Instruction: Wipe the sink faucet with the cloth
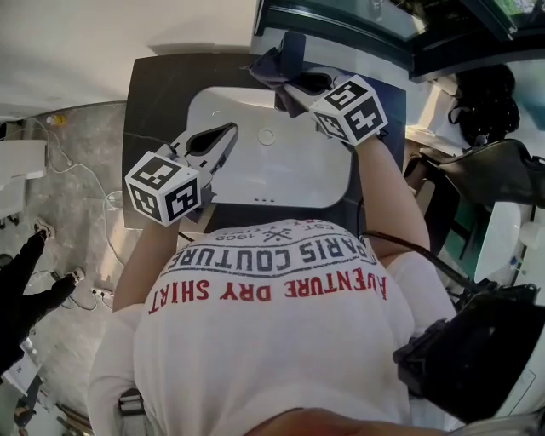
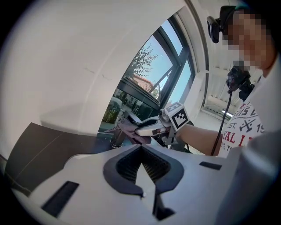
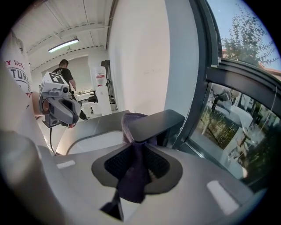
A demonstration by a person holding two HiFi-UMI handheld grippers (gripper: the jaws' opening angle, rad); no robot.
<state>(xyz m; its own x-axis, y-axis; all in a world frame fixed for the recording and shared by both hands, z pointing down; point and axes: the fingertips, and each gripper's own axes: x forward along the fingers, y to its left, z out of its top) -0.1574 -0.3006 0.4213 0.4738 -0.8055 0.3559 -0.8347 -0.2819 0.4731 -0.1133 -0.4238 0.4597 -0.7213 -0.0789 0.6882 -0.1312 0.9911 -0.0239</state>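
The dark faucet (image 1: pixel 291 47) stands at the far edge of the white sink (image 1: pixel 294 166). A dark purple cloth (image 1: pixel 271 70) is draped against it, and my right gripper (image 1: pixel 291 88) is shut on that cloth just in front of the faucet. In the right gripper view the cloth (image 3: pixel 135 173) hangs between the jaws of the right gripper (image 3: pixel 136 151) and wraps under the flat grey spout (image 3: pixel 156 124). My left gripper (image 1: pixel 223 136) hovers over the basin's left side, shut and holding nothing. The left gripper view shows the left gripper (image 2: pixel 142 169), with the faucet (image 2: pixel 117 136) and cloth (image 2: pixel 131 130) beyond.
A dark countertop (image 1: pixel 157 94) surrounds the sink, with a white wall to the left. A window frame (image 1: pixel 341 21) runs right behind the faucet. The drain (image 1: pixel 266 135) lies mid-basin. A black chair and bags (image 1: pixel 490 162) stand to the right. A person (image 3: pixel 64 72) stands far back.
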